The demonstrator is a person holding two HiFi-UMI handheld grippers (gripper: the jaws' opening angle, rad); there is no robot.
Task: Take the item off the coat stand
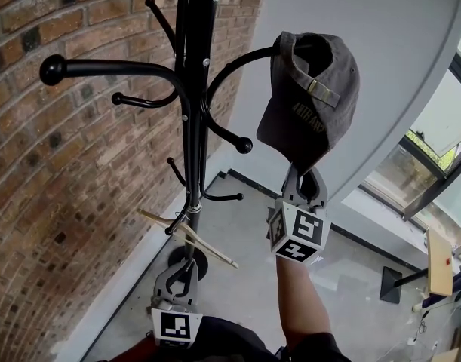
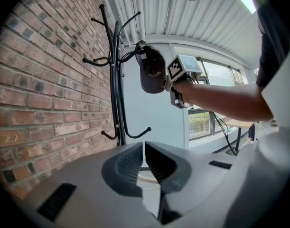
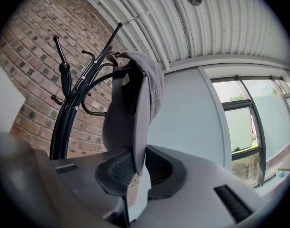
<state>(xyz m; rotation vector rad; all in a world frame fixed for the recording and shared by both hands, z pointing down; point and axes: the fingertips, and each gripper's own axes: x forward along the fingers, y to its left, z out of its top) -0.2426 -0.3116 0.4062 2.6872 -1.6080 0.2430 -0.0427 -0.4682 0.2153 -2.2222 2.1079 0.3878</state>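
Observation:
A dark grey cap [image 1: 309, 100] hangs on an upper right hook of the black coat stand [image 1: 192, 89], brim pointing down. My right gripper [image 1: 304, 173] reaches up from below, and its jaws are shut on the edge of the brim. In the right gripper view the cap's brim [image 3: 140, 108] sits pinched between the pads of the right gripper [image 3: 135, 167], with the stand [image 3: 69, 122] behind. My left gripper [image 1: 183, 266] hangs low by the stand's foot, shut and holding nothing. The left gripper view shows the left gripper [image 2: 144, 151], the cap [image 2: 152, 72] and the stand [image 2: 117, 89].
A brick wall [image 1: 49, 187] runs along the left and a grey wall stands behind the stand. The other hooks [image 1: 53, 69] are bare. A light wooden stick [image 1: 189, 236] crosses the pole low down. A window [image 1: 434, 149] and a small wooden stand [image 1: 439, 262] are on the right.

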